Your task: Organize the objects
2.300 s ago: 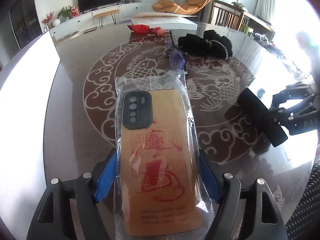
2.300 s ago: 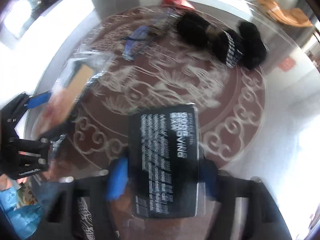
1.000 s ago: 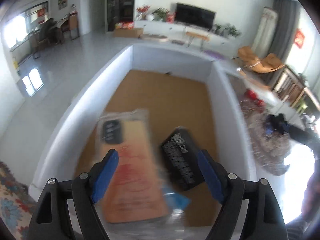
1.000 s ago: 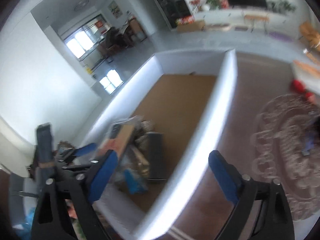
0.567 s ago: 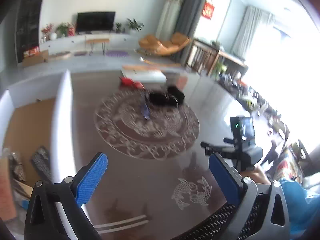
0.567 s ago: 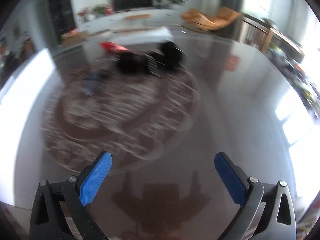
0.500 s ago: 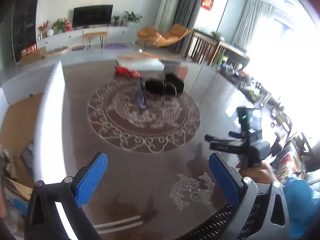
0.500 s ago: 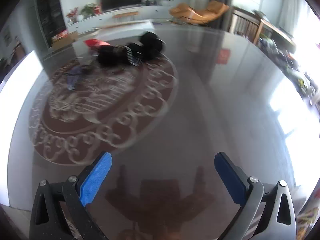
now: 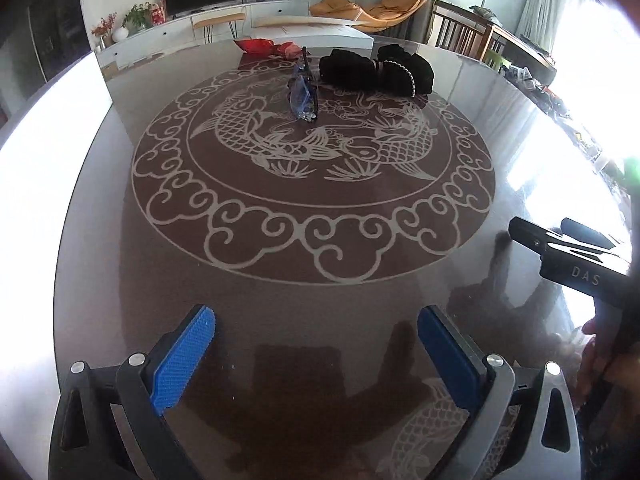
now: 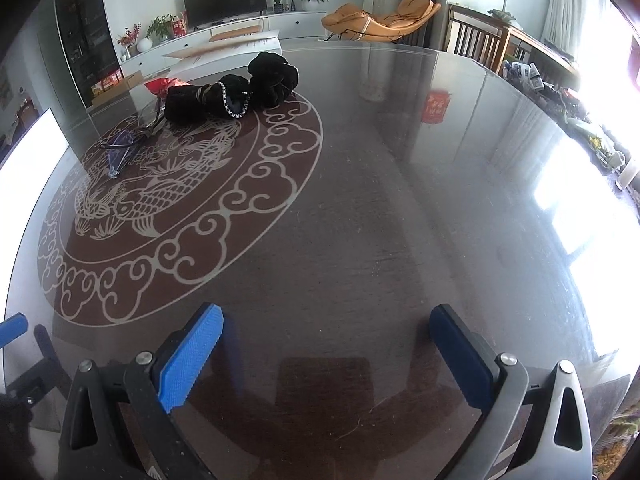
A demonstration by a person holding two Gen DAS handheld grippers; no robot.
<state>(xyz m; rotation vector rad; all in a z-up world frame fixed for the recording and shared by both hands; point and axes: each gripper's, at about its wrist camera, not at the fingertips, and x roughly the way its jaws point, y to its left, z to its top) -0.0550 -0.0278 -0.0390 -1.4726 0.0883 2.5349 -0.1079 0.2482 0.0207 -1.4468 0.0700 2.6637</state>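
My left gripper (image 9: 316, 320) hangs open and empty over the near part of the glass table (image 9: 320, 288). My right gripper (image 10: 328, 314) is also open, with nothing between its blue pads, low over the table's right side. Its black fingers (image 9: 532, 236) show at the right edge of the left wrist view. Far across the table lie black velvet scrunchies (image 9: 376, 68) (image 10: 232, 94), a blue clear-wrapped item (image 9: 303, 98) (image 10: 120, 148) and a red packet (image 9: 266, 46) (image 10: 162, 84).
The table top carries a brown round fish pattern (image 9: 312, 152). A white box wall (image 9: 48, 140) runs along the table's left side. Chairs, a TV cabinet and a bright window lie beyond the table. A hand (image 9: 592, 360) holds the right gripper's handle.
Both grippers let go of the phone case and the black box over the white bin, then swung right and down over the table. They now stand wide open and empty.
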